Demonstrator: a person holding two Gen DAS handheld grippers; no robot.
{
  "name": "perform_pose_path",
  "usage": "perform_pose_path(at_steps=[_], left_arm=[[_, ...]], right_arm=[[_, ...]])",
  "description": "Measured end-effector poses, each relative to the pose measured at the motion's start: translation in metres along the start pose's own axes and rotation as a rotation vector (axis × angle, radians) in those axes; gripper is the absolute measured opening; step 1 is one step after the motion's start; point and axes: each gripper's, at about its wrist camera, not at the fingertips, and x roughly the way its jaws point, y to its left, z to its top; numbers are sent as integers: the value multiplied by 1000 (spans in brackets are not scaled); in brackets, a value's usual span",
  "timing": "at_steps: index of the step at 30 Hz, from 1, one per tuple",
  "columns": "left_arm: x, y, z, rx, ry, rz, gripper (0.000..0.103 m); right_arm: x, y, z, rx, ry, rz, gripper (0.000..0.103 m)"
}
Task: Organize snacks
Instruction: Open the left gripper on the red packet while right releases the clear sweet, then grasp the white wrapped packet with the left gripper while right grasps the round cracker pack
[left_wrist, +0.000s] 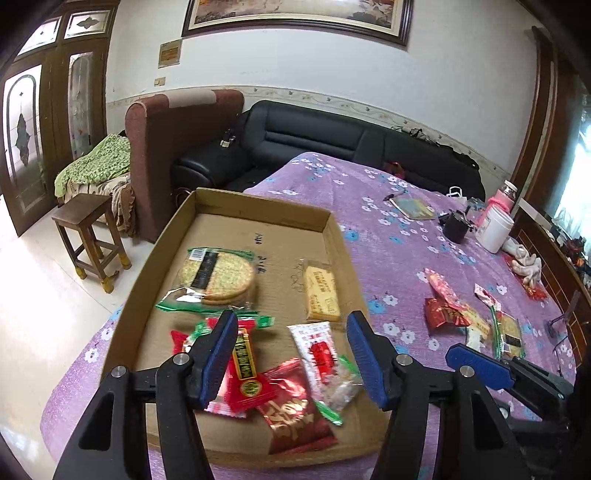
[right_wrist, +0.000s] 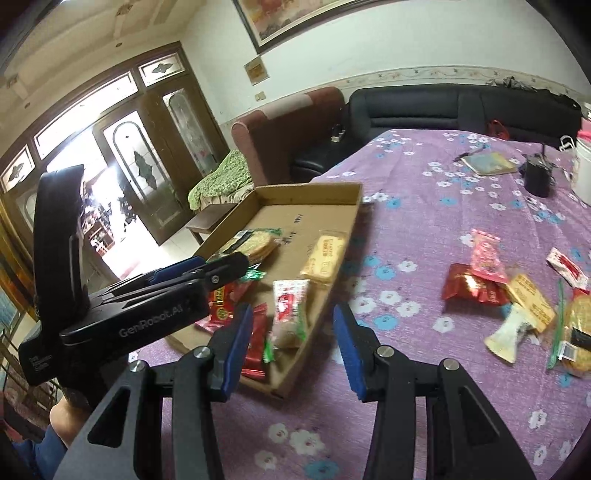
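A shallow cardboard tray (left_wrist: 334, 230) lies on the purple flowered tablecloth (left_wrist: 388, 229). It holds a round cracker pack (left_wrist: 216, 275), a yellow biscuit pack (left_wrist: 321, 295), a red candy packet (left_wrist: 245, 373), a white-and-red packet (left_wrist: 317, 350) and a red foil packet (left_wrist: 295, 417). My left gripper (left_wrist: 293, 328) hovers open above these, gripping nothing. My right gripper (right_wrist: 291, 325) stands open and empty over the tray's near right wall (right_wrist: 314, 332). To the right, loose snacks lie on the cloth: a red packet (right_wrist: 469, 290), a pink packet (right_wrist: 487, 258), a yellow packet (right_wrist: 532, 299) and a cracker pack (right_wrist: 580, 332).
At the table's far right stand a black cup (left_wrist: 456, 225), a white jar (left_wrist: 495, 229) and a pink bottle (left_wrist: 500, 199), with a booklet (left_wrist: 413, 208) nearby. A wooden stool (left_wrist: 90, 236), a brown armchair (left_wrist: 177, 147) and a black sofa (left_wrist: 314, 136) stand beyond the table.
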Motion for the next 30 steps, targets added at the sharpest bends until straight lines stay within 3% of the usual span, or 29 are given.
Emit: perform_pose_path(at_steps=[14,20,24,27,30], left_arm=[[0,-66,-5,129,26,-50,65],[7,-99,-11,190,61,-87,65],[20,-132,-19,253,118,-135,66],[35,-161,-26,315,179,-189,78],[55,-186,-33,364,230,-204,78]], right_arm=[[-53,-94,1,153,-77,-96,44],[-78,-141,2,274,-110,-145,44],[-91,-166,2,357,-107,-193,44],[-102,-189,3,388,-129,-238,44],[-110,-213,-4,404,-156,-308,44]])
